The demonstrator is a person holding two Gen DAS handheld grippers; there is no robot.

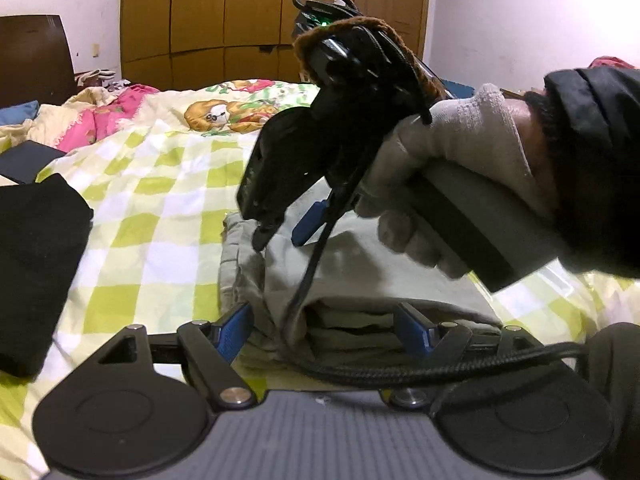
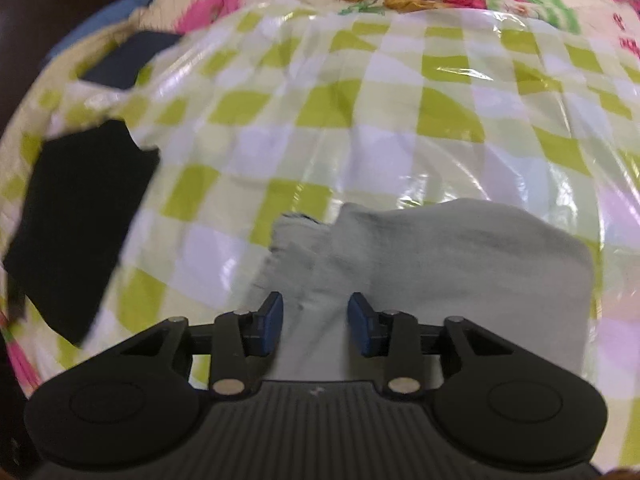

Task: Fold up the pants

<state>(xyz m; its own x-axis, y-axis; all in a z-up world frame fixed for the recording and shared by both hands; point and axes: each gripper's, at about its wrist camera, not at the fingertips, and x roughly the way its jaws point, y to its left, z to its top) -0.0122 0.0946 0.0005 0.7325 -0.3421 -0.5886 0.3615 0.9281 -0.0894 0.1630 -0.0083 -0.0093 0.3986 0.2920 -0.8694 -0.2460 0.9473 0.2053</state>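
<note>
Pale grey-green pants (image 2: 460,272) lying as a compact stack on the checked plastic sheet (image 2: 360,120) over the bed, several layers showing at the near edge in the left wrist view; fold judged nearly complete, with only release and tidying left. Right gripper (image 2: 316,324) pointing steeply down over the stack's 9 o'clock side: blue pads (image 2: 272,320) parted a little, a ridge of cloth running up between them, no pad visibly pressing on it, so read as let go, nothing held. Left gripper (image 1: 324,328) spread wide at the stack's 6 o'clock edge, pads on either side of the layered end, not pinching; empty. Gloved hand (image 1: 448,168) carrying the right tool seen at 2 o'clock in the left wrist view, its fingers just above the top layer. For this step: lift the right tool straight up off the cloth, pads kept apart, so the ridge does not drag and reopen the fold. Loose ragged corner at the stack's 10 o'clock, sticking out past the top layer, worth pressing flat or tucking under. Black cable (image 1: 304,280) hanging down across the pants, a likely snag; keep clear on withdrawal. Sheet looks slick and glossy, so any sideways push probably slides the whole stack; press downward only. Black folded garment (image 2: 80,216) at 9 o'clock, well apart, not in the way. Dark flat item (image 2: 124,60) at 10 o'clock, also well clear. Right wrist view blurred, fine contact uncertain.
</note>
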